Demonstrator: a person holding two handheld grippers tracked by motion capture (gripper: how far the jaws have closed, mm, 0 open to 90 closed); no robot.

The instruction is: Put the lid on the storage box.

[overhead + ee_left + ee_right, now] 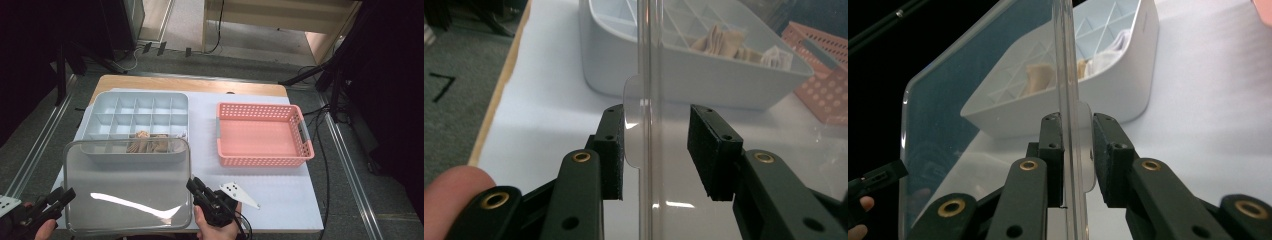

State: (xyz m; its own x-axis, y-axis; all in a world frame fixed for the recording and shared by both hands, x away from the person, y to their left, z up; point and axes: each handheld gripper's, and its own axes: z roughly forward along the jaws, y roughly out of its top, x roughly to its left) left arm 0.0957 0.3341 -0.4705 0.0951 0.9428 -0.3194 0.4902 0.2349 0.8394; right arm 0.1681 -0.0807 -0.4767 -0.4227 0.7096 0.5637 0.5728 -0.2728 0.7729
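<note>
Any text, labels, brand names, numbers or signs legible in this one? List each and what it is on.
No printed words, labels or brand names can be read.
"7": a black mark shaped like this digit on the grey floor beside the table, in the left gripper view; it may be tape rather than a number.
The clear lid, divided organiser box and pink basket carry no lettering.

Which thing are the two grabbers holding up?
Find the white table cover. At its near edge, in front of the grey divided box, is the clear plastic lid. You can see through it, unlike the box and the pink basket.
</note>
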